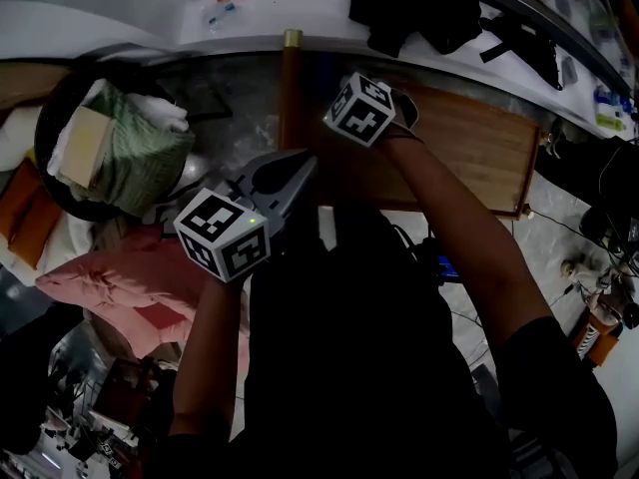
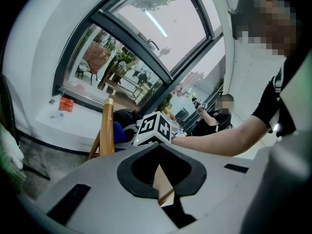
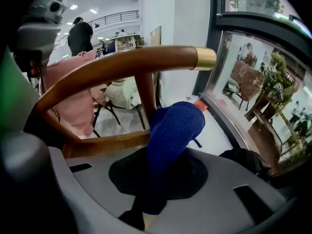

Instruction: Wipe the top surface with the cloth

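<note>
A blue cloth [image 3: 170,135] sticks out of my right gripper [image 3: 163,179], whose jaws are shut on it. The cloth's end hangs just under a curved wooden rail [image 3: 112,67] with a brass cap [image 3: 204,58]. In the head view the right gripper's marker cube [image 1: 359,108] is over the left end of a flat wooden top [image 1: 479,148], beside the brass-capped rail [image 1: 292,78]. My left gripper [image 1: 290,168] is lower left of it, jaws shut and holding nothing. In the left gripper view my left gripper [image 2: 161,189] points at the rail [image 2: 108,130] and the right cube [image 2: 155,128].
A dark basket [image 1: 50,108] with folded cloths stands at the left, with pink fabric [image 1: 130,287] below it. Black bags [image 1: 429,8] lie on the white window sill [image 1: 120,13]. Cables [image 1: 599,257] trail on the floor at right. Another person [image 2: 219,113] stands farther off.
</note>
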Action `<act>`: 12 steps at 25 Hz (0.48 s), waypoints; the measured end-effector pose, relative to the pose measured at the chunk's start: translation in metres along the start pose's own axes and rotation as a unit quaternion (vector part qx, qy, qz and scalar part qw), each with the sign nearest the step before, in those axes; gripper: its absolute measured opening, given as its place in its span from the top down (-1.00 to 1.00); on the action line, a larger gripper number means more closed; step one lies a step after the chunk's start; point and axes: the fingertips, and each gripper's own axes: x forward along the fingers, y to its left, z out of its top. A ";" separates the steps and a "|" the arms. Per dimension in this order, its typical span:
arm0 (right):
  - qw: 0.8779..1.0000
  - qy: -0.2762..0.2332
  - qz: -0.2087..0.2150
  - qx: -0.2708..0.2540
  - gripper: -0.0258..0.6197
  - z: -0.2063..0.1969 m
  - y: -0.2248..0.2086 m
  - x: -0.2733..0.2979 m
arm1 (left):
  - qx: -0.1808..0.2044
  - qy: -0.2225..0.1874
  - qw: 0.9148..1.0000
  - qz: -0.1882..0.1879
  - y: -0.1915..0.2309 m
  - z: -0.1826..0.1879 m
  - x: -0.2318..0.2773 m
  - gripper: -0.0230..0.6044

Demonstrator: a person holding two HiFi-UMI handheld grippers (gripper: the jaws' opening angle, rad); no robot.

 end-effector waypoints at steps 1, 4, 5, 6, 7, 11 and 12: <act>1.000 0.005 0.001 -0.006 0.72 -0.001 0.001 0.003 | -0.003 0.000 1.000 -0.003 0.000 0.000 -0.001 0.89; 1.000 0.019 0.003 -0.018 0.72 -0.005 0.004 0.011 | -0.005 0.004 1.000 -0.006 0.001 -0.004 -0.006 0.90; 1.000 0.022 0.003 -0.022 0.72 -0.005 0.005 0.013 | -0.005 0.006 1.000 -0.005 0.002 -0.006 -0.007 0.90; 0.999 0.025 0.004 -0.025 0.72 -0.006 0.006 0.014 | -0.006 0.007 1.000 -0.004 0.003 -0.008 -0.008 0.90; 0.999 0.027 0.006 -0.027 0.72 -0.006 0.006 0.015 | -0.007 0.007 1.000 -0.003 0.004 -0.009 -0.009 0.90; 0.999 0.032 0.011 -0.033 0.72 -0.004 0.008 0.015 | -0.015 0.000 1.000 -0.008 0.004 -0.007 -0.009 0.90; 0.999 0.034 0.010 -0.035 0.72 -0.005 0.010 0.015 | -0.018 -0.003 1.000 -0.011 0.004 -0.006 -0.009 0.90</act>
